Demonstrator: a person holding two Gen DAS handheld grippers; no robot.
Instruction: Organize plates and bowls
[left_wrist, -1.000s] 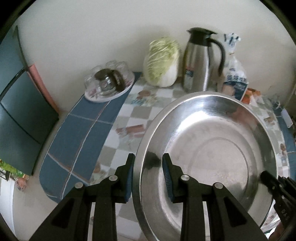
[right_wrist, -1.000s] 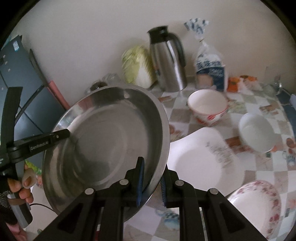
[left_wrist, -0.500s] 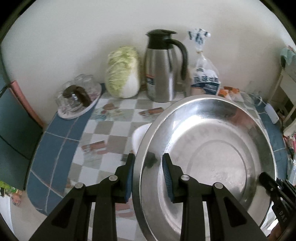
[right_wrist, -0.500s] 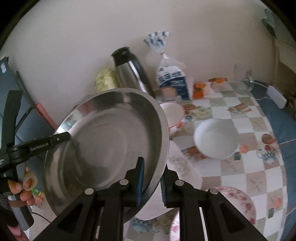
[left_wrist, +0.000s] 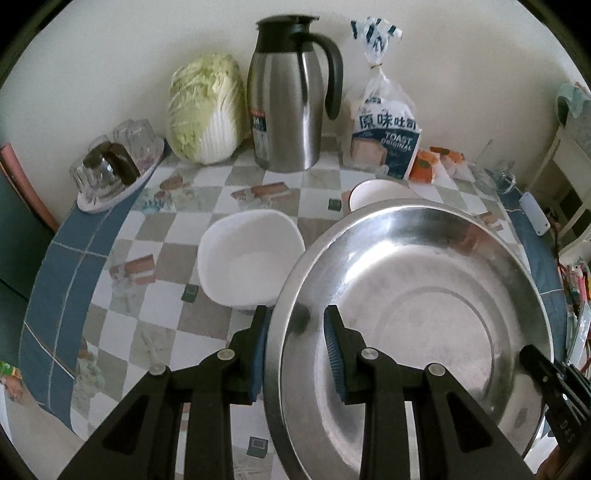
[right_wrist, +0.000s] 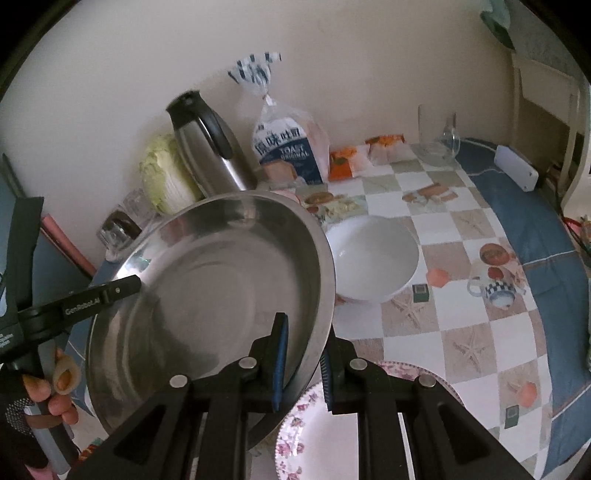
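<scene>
A large steel basin (left_wrist: 413, 325) hangs tilted above the checked table, held at two opposite rims. My left gripper (left_wrist: 295, 332) is shut on its left rim, one blue pad inside and one outside. My right gripper (right_wrist: 303, 354) is shut on the steel basin's (right_wrist: 210, 295) right rim. Each view shows the other gripper's tip at the far rim. A white squarish plate (left_wrist: 251, 258) lies on the table left of the basin, and a white bowl (left_wrist: 376, 190) peeks out behind it. Another white bowl (right_wrist: 373, 258) stands right of the basin. A floral plate (right_wrist: 332, 424) lies under my right gripper.
Along the wall stand a cabbage (left_wrist: 207, 110), a steel jug (left_wrist: 288, 99), a bag of toast (left_wrist: 388, 125), orange packets (right_wrist: 347, 158) and a glass pitcher (right_wrist: 439, 136). A tray of upturned glasses (left_wrist: 114, 170) sits far left. A white box (right_wrist: 515, 171) lies at the right edge.
Both grippers have carried the basin to the right across the table. The white squarish plate has come out from behind it on the left. The floral plate now lies under my right gripper.
</scene>
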